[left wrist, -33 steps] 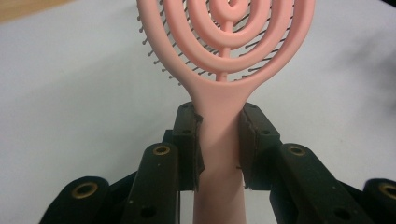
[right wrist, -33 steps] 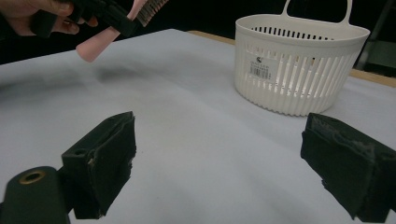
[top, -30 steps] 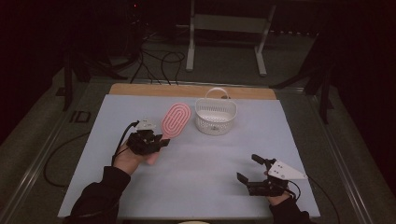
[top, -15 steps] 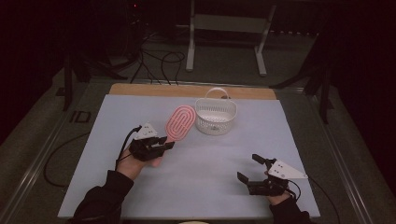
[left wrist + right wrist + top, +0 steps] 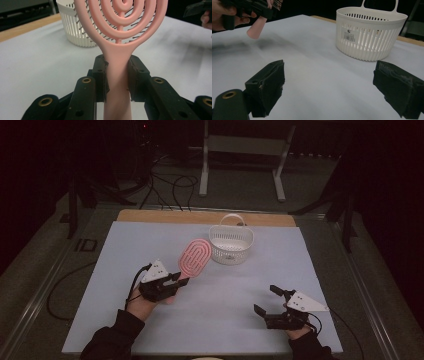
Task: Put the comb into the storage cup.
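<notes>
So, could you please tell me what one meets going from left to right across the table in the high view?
Left gripper → pink brush → white basket → right gripper.

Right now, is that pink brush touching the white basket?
Apart. In the right gripper view the pink brush, clamped in the left gripper, hangs far left of the white basket, with bare table between them.

Basket (image 5: 231, 245) at table's (image 5: 100, 310) far middle, hairbrush (image 5: 195, 257) just left of it
</notes>
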`<state>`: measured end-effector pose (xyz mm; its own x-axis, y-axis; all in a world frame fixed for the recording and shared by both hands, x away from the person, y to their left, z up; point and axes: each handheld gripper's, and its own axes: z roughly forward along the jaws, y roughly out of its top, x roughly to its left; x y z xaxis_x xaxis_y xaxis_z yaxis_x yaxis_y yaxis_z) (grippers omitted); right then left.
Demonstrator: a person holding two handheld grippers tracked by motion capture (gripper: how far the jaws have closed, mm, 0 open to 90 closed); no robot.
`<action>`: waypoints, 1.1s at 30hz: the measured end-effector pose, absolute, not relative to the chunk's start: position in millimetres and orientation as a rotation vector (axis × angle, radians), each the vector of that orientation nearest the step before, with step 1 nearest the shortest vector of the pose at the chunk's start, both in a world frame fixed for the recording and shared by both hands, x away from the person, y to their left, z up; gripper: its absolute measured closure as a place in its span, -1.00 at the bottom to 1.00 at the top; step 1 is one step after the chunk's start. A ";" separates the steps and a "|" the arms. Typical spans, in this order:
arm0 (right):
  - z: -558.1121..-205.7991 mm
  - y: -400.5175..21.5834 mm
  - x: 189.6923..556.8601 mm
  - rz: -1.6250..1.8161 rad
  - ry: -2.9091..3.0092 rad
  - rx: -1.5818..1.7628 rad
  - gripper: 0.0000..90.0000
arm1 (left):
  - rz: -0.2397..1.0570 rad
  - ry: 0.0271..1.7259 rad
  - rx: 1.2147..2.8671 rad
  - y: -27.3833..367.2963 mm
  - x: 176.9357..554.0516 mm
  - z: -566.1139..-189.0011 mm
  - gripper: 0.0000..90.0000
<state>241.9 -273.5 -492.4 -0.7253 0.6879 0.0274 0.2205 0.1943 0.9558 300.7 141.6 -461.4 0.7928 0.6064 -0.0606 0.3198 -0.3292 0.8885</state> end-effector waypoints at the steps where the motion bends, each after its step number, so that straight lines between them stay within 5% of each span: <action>1: -492.2 -273.6 241.9 1.548 2.066 0.848 -0.78 | 0.345 0.697 1.939 141.6 300.7 -461.4 0.60; 33: -493.4 -272.1 243.2 1.550 2.079 0.853 -0.78 | 0.484 0.593 1.878 158.9 263.5 -478.7 0.60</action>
